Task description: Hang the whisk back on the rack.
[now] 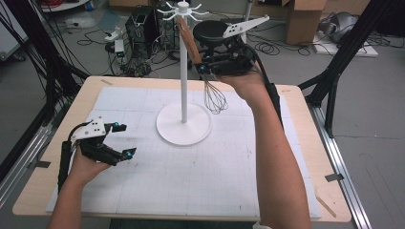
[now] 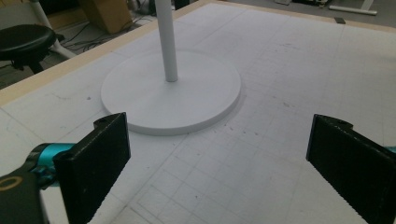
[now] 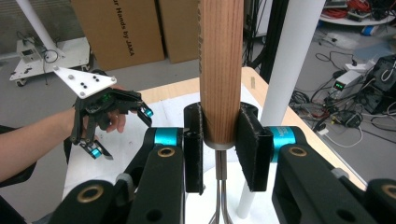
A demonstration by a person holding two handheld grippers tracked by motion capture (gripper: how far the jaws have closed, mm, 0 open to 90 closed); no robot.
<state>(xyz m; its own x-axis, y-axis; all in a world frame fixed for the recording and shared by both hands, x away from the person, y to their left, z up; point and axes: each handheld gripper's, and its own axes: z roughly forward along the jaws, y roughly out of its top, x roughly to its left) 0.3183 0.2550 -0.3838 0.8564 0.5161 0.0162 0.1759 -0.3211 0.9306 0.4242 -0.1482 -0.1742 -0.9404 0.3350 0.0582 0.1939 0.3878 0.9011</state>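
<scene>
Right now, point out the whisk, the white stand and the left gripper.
whisk [image 1: 215, 98], high view, on its wire loops.
white stand [image 1: 184, 76], high view, on its upright pole.
left gripper [image 1: 123, 139], high view, midway between its open fingertips.

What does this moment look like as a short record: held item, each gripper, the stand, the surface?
held item: wire whisk with a round wooden handle, hanging wires-down beside the pole
right gripper: shut on the handle's lower end, raised near the stand's top
left gripper: open, nothing between its jaws, low over the mat
stand: white pole stand with round base and top hooks
surface: white gridded mat on a wooden table
</scene>
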